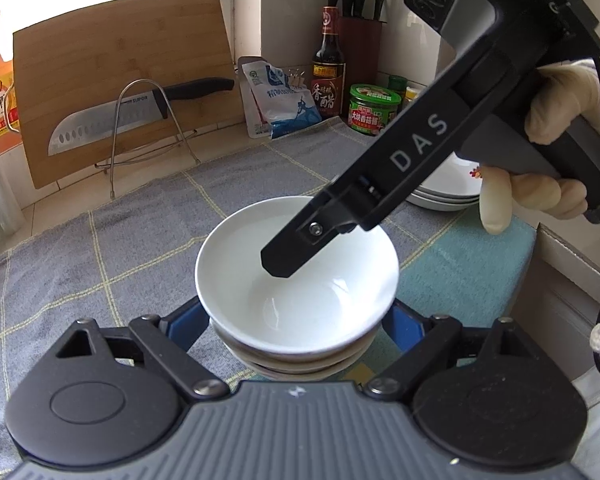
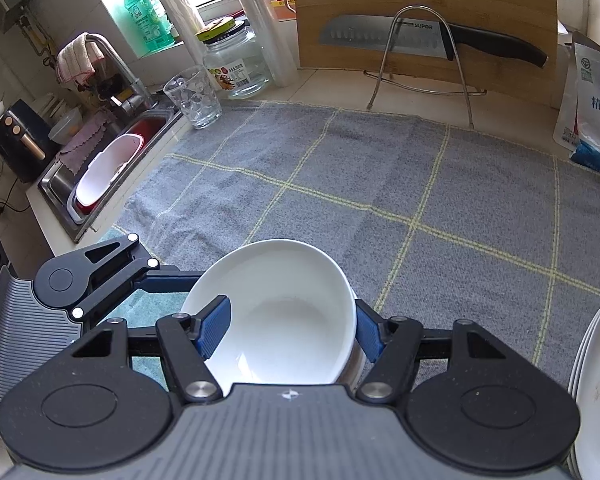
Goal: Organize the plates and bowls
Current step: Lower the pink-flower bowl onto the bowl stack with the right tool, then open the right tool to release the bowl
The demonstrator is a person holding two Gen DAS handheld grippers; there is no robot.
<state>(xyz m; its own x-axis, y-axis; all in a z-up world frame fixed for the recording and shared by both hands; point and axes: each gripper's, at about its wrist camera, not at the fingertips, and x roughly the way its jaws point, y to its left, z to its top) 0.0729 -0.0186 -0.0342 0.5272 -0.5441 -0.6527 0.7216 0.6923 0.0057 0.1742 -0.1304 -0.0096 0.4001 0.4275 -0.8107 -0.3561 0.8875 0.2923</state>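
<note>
- Left tongs point(image 1: 296, 320) spread around the bowl stack point(image 1: 296, 344), blue pads at either side; contact can't be told.
- Right tongs point(image 2: 290, 330) pinch the top bowl's point(image 2: 276, 312) rim, one pad inside, one outside; bowl mouth up.
- Left view only: plate stack point(image 1: 448, 188) beyond the bowls, near the surface's right edge.
- Right view only: sink point(image 2: 100, 168) off left; open grey cloth point(image 2: 380, 184) ahead, up to the cutting board point(image 2: 420, 12).

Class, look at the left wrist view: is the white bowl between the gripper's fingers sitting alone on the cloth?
No. The top bowl rests on a stack of other bowls, whose rims show beneath it above the grey checked cloth.
</note>
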